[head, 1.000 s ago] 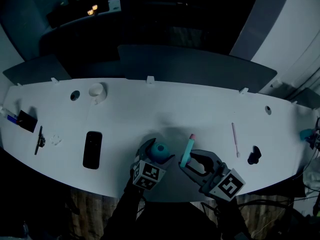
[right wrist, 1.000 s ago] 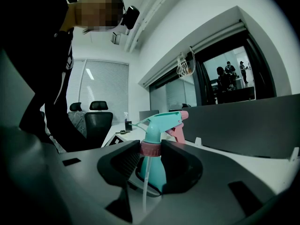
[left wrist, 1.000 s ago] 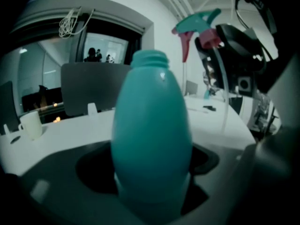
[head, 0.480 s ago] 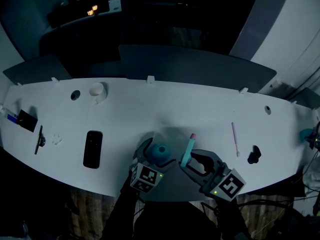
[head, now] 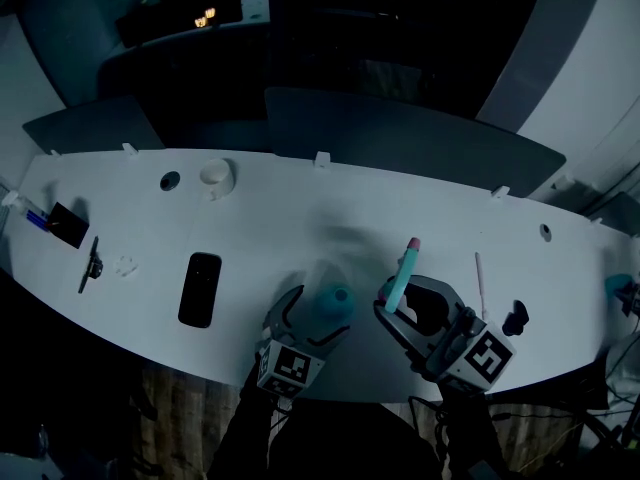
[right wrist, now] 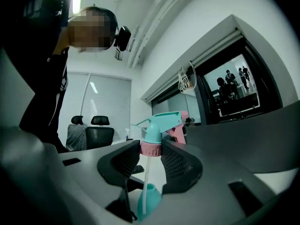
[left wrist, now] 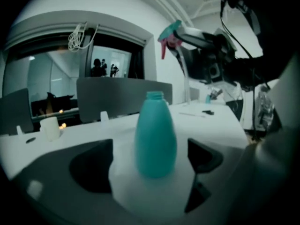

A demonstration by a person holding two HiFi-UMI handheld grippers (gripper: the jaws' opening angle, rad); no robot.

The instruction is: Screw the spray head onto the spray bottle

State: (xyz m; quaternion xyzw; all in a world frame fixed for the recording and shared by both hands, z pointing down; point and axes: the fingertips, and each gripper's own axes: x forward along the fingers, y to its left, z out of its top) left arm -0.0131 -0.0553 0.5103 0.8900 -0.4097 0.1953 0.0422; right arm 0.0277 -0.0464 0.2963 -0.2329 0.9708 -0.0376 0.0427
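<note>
A teal spray bottle (head: 332,303) stands upright and uncapped on the white table (head: 300,218). My left gripper (head: 314,315) is open around it; its jaws have just been opening, and in the left gripper view the bottle (left wrist: 155,135) stands between them untouched. My right gripper (head: 406,302) is shut on the spray head (head: 401,276), teal with a pink trigger. In the right gripper view the pads clamp its pink collar (right wrist: 151,148), and the dip tube hangs down toward the bottle's neck (right wrist: 149,197). The spray head (left wrist: 171,33) is held high to the right of the bottle.
A black phone (head: 201,288) lies left of the bottle. A white cup (head: 216,175) sits at the back left, with small dark items (head: 68,225) at the far left. A thin white stick (head: 480,280) and a small black piece (head: 514,318) lie to the right.
The left jaws have spread and drawn back a little from the bottle, which stays standing. The right gripper has lifted the spray head higher.
</note>
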